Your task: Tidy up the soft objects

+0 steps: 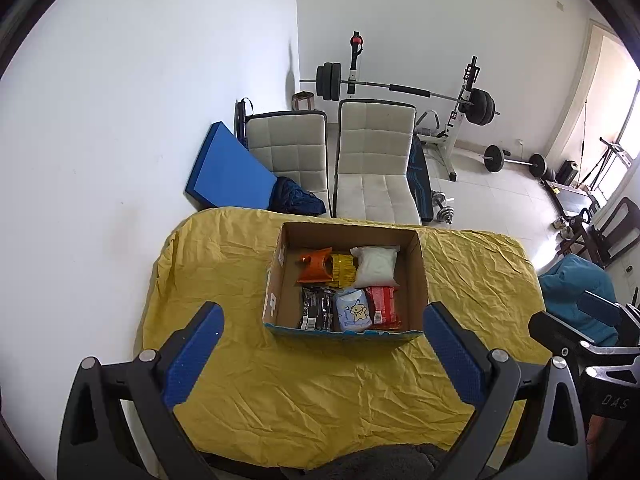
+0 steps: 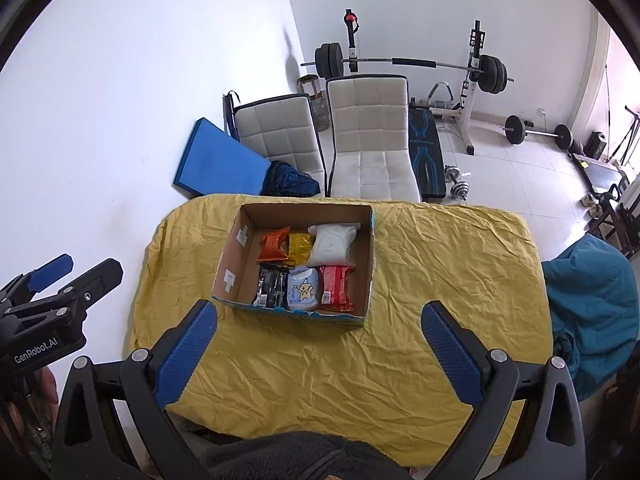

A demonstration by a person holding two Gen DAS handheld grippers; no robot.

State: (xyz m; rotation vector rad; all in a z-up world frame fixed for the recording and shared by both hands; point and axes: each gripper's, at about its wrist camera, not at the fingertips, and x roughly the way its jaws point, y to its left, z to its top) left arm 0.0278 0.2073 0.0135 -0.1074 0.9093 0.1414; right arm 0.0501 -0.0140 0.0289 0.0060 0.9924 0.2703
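Both claws — left gripper (image 1: pixel 323 334) and right gripper (image 2: pixel 319 332) — hang spread and empty, since six soft packs already fill the cardboard box (image 2: pixel 226 252).

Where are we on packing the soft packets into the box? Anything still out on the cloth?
Looks essentially finished. Six packets sit in two rows in the cardboard box: orange packet, yellow packet, white pouch behind; black packet, blue bear packet, red packet in front. Nothing in hand: the left hand-held gripper and right hand-held gripper are open. No loose packets show on the yellow cloth.
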